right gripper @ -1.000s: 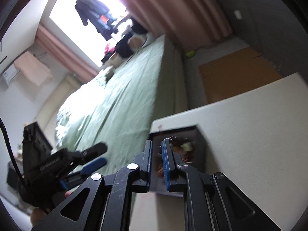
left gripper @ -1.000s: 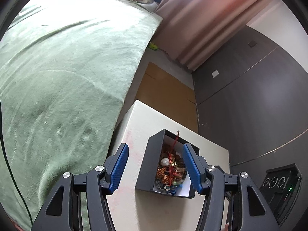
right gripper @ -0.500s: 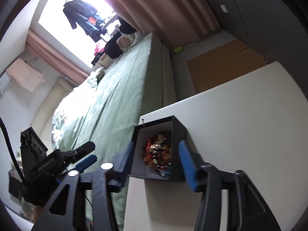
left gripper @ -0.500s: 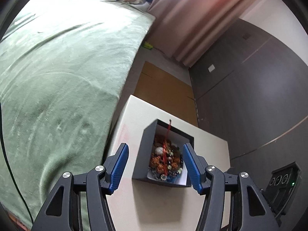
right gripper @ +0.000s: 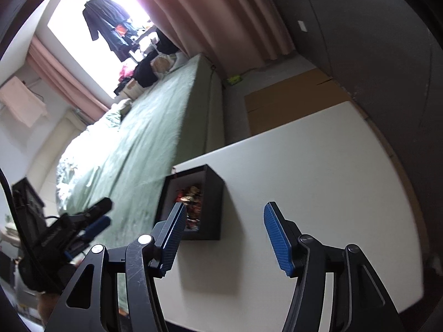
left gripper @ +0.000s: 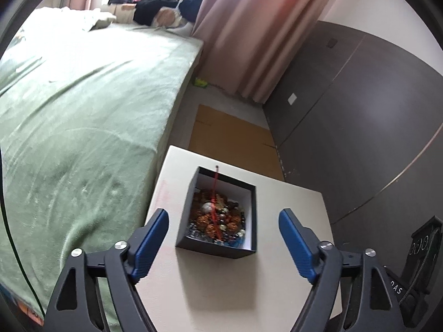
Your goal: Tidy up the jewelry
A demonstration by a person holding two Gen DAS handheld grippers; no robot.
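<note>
Beside the green-blanketed bed (left gripper: 83, 116), a white rectangular table (left gripper: 290, 249) carries a small black open-topped cardboard box (left gripper: 218, 246) near its bed-side edge. Left gripper (left gripper: 224, 240): blue-padded jaws spread wide, empty, flanking the box without contact. Right gripper (right gripper: 221, 238): jaws released, empty, just beside the box. Inside the box: tangled beaded jewelry (left gripper: 217, 218) with a red cord (left gripper: 215, 182).

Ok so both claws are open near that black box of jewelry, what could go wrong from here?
The black box sits near the white table edge beside the bed; a nudge from the left claw or right claw might tip it off. The red cord runs across the beaded jewelry and over the box's far rim, so pulling it may drag out the whole tangle.
</note>
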